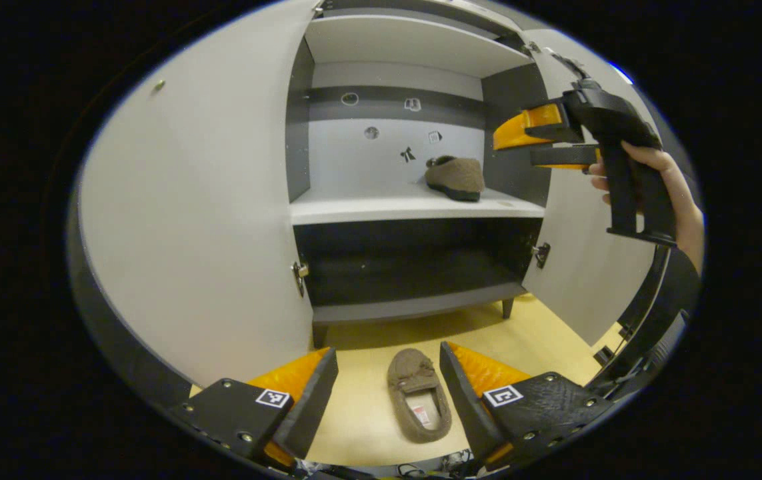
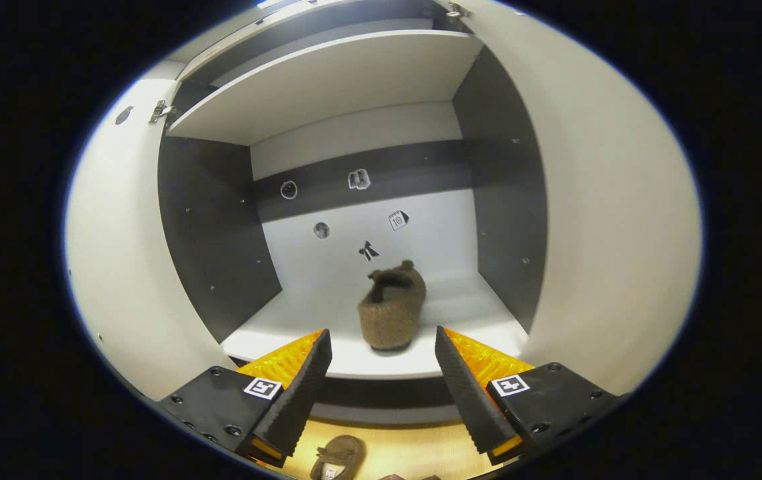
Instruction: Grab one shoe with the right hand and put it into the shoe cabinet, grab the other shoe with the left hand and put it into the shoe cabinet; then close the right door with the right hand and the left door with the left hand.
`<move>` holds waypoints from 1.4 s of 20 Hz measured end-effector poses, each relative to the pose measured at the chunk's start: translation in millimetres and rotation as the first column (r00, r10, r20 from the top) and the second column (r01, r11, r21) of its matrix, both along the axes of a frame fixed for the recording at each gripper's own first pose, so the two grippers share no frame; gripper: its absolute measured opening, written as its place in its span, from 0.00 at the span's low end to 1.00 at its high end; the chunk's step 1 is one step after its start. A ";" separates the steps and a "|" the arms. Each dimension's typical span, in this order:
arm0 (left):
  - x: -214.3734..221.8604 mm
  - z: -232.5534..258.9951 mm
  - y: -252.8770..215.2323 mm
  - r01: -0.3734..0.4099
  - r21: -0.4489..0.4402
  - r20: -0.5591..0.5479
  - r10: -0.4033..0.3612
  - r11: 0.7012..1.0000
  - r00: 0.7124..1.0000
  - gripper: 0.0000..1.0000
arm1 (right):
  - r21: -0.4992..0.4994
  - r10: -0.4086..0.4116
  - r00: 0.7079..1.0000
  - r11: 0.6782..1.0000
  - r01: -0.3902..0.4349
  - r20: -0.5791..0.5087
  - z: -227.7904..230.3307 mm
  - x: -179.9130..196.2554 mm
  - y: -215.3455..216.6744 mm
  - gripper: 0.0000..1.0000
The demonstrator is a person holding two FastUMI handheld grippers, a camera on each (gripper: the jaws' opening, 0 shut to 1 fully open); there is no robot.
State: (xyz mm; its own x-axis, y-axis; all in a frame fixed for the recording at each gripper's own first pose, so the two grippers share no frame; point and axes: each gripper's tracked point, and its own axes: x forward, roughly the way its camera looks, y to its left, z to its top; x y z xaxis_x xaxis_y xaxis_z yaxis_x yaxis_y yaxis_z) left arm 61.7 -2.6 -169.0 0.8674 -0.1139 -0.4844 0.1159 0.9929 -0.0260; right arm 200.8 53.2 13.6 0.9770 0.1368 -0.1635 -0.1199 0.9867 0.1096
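Brown slipper sits on the cabinet shelf near its front edge; the other slipper lies on the floor between the spread left claw. Right claw spread, empty; both doors stand wide.

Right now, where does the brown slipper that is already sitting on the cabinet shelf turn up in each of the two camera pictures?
Left gripper view: the slipper on the shelf sits right of centre, at the right end of the white shelf, side-on.
Right gripper view: it stands at centre, just above the gap between the fingers, heel towards the camera.
Shared landmark: the small bow sticker on the back wall, just left of the slipper.
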 end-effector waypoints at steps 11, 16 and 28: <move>-1.4 -127.5 -3.9 0.129 0.062 -0.398 -0.094 0.990 0.913 0.90 | -0.014 -0.071 0.983 0.997 0.070 -0.168 -86.7 -100.5 -26.9 0.98; 9.2 -164.0 -7.8 0.140 0.010 -0.441 -0.121 0.990 0.889 0.90 | -0.072 -0.100 0.984 0.993 0.089 -0.150 -95.3 -147.7 -33.4 0.99; 42.0 -204.8 -30.9 0.055 -0.151 -0.502 -0.125 0.987 0.856 0.46 | -0.153 -0.467 0.878 0.880 0.449 -0.110 -80.1 -272.7 -149.2 0.98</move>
